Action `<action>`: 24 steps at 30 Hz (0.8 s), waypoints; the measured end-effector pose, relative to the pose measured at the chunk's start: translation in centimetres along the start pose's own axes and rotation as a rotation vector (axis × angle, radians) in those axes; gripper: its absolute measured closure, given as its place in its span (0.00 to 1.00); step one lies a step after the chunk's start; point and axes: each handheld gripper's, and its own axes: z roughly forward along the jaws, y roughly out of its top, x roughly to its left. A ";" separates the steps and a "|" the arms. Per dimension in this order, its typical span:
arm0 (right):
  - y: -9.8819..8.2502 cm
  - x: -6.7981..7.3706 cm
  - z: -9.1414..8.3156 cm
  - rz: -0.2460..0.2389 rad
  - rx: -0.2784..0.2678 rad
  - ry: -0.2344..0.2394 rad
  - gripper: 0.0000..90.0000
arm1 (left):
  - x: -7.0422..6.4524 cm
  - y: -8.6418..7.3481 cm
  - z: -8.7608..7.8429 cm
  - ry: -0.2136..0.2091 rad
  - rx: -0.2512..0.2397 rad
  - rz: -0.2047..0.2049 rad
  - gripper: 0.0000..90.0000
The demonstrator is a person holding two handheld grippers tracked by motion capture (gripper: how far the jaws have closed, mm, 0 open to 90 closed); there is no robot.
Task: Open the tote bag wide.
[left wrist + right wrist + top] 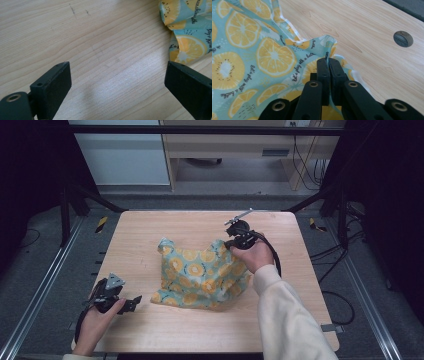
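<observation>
A teal cloth (pixel 202 275) printed with orange and lemon slices lies bunched in the middle of the wooden table (pixel 150 230). My right gripper (pixel 231 245) sits at the cloth's far right corner, jaws shut on a fold of the cloth (pixel 274 57); in the right gripper view my right gripper (pixel 328 61) pinches the fabric edge between its pads. My left gripper (pixel 134 303) rests near the table's front left, apart from the cloth, its jaws wide open over bare wood. In the left gripper view my left gripper (pixel 117 75) faces the cloth's corner (pixel 190 32) at the upper right.
A round grey plug (pixel 403 38) sits in the tabletop to the right of the cloth in the right gripper view. Black frame rails and cables (pixel 330 250) flank the table. A wooden desk (pixel 225 145) stands beyond the far edge.
</observation>
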 end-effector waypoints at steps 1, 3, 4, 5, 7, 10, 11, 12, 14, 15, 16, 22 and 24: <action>0.0 0.1 -0.1 -0.003 -0.007 0.005 0.99 | 0.0 0.0 0.0 0.001 0.000 0.000 0.08; 0.0 0.3 -0.4 -0.004 -0.017 0.009 0.99 | 0.0 0.0 0.0 0.002 0.000 -0.001 0.08; 0.0 0.4 -0.6 -0.002 -0.022 0.010 1.00 | 0.0 0.0 0.0 0.002 0.001 0.000 0.08; 0.0 0.5 -0.8 -0.008 -0.029 0.011 1.00 | 0.0 0.0 0.0 0.002 0.001 0.001 0.08; -0.2 0.9 -1.1 -0.011 -0.051 0.017 1.00 | 0.0 0.0 0.0 0.003 -0.003 -0.006 0.08; -0.6 1.6 -1.8 -0.027 -0.083 0.022 1.00 | 0.0 0.0 0.0 0.005 -0.002 -0.003 0.08; -0.7 1.7 -2.0 -0.023 -0.094 0.028 1.00 | 0.0 0.0 0.0 0.005 -0.003 -0.002 0.08; -0.8 1.9 -2.3 -0.026 -0.105 0.030 1.00 | 0.0 0.0 0.0 0.004 0.000 0.004 0.08; -1.0 2.1 -2.8 -0.034 -0.118 0.033 1.00 | 0.0 0.0 -0.1 0.005 0.001 0.006 0.08; -1.0 2.1 -2.8 -0.034 -0.118 0.033 1.00 | 0.0 0.0 -0.1 0.005 0.001 0.006 0.08; -1.0 2.3 -3.0 -0.041 -0.130 0.036 1.00 | 0.0 0.0 0.0 0.005 0.001 0.005 0.08; -1.3 3.4 -4.7 -0.055 -0.186 0.059 1.00 | 0.0 0.0 0.0 0.004 0.001 0.004 0.08; -1.3 3.5 -4.9 -0.056 -0.197 0.064 1.00 | 0.0 0.0 0.0 0.006 0.002 0.005 0.08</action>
